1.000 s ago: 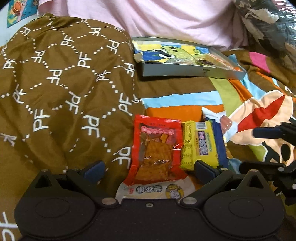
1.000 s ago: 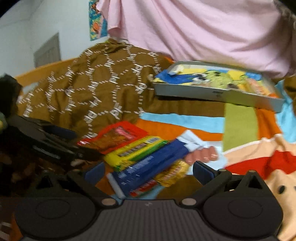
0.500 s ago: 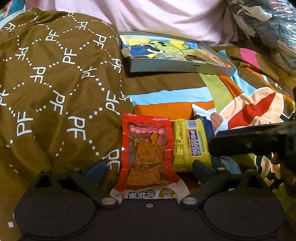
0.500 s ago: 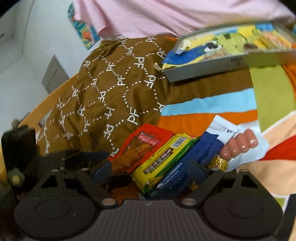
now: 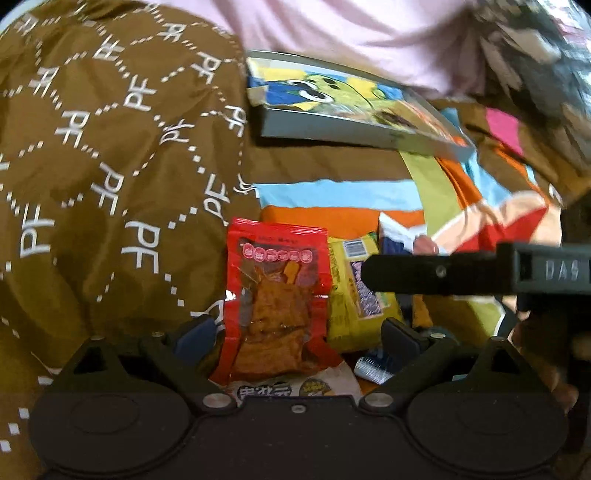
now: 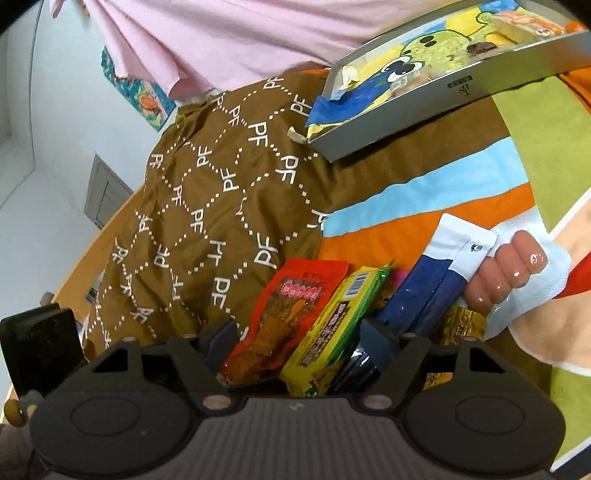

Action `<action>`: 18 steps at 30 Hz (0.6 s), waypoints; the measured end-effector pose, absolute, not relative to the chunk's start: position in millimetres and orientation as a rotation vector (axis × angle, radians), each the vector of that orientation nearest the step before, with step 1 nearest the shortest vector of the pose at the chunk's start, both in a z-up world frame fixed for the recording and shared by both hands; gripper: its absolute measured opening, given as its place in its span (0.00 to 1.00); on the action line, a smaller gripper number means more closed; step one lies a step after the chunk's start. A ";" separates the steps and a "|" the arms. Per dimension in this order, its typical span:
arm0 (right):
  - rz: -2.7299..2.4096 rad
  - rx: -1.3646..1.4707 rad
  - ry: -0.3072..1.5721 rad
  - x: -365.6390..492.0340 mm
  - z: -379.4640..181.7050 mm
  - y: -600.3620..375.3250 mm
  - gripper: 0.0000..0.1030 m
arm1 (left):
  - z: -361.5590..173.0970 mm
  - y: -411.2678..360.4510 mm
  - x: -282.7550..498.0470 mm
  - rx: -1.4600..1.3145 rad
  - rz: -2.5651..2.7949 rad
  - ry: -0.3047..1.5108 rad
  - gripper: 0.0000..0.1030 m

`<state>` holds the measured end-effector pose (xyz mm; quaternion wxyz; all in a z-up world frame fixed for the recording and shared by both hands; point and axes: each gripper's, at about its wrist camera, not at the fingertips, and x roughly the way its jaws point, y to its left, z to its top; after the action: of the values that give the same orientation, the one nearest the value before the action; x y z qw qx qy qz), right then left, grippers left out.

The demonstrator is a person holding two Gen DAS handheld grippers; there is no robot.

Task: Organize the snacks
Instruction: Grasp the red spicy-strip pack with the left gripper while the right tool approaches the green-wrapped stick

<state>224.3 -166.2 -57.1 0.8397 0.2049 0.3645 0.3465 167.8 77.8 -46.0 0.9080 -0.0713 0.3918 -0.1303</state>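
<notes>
Several snack packs lie side by side on the striped blanket: a red pack (image 5: pixel 277 295) (image 6: pixel 295 314), a yellow pack (image 5: pixel 351 295) (image 6: pixel 332 328), a blue pack (image 5: pixel 391 236) (image 6: pixel 424 291) and a sausage pack (image 6: pixel 517 277). My left gripper (image 5: pixel 297 336) is open, its fingers on either side of the red pack's near end. My right gripper (image 6: pixel 299 343) has its jaws closing with the red and yellow packs between them; I see no firm press. One of its fingers (image 5: pixel 436 273) crosses over the yellow pack in the left wrist view.
A shallow grey box (image 5: pixel 332 134) (image 6: pixel 461 88) with a cartoon lining and a few snacks stands farther back. A brown quilt (image 5: pixel 110 166) bulges at the left. Pink fabric (image 5: pixel 351 33) hangs behind. A gold pack (image 6: pixel 461 325) lies under the blue one.
The right gripper has rolled and come in over the packs from the right, its jaws narrowing around the red and yellow packs. The left gripper has stayed almost in place.
</notes>
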 end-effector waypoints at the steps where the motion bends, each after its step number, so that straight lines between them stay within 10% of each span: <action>1: 0.741 0.437 0.772 224.8 -57.5 -166.4 0.69 | -46.0 79.0 168.4 -0.161 -0.266 0.810 0.94; 18: 0.689 0.373 0.861 243.2 -68.1 -150.2 0.69 | -53.4 71.7 166.2 -0.043 -0.253 0.815 0.85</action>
<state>243.2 -150.2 -68.1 0.8352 0.1763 0.4067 0.3254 166.2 71.7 -53.4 0.9101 -0.0211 0.3952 -0.1226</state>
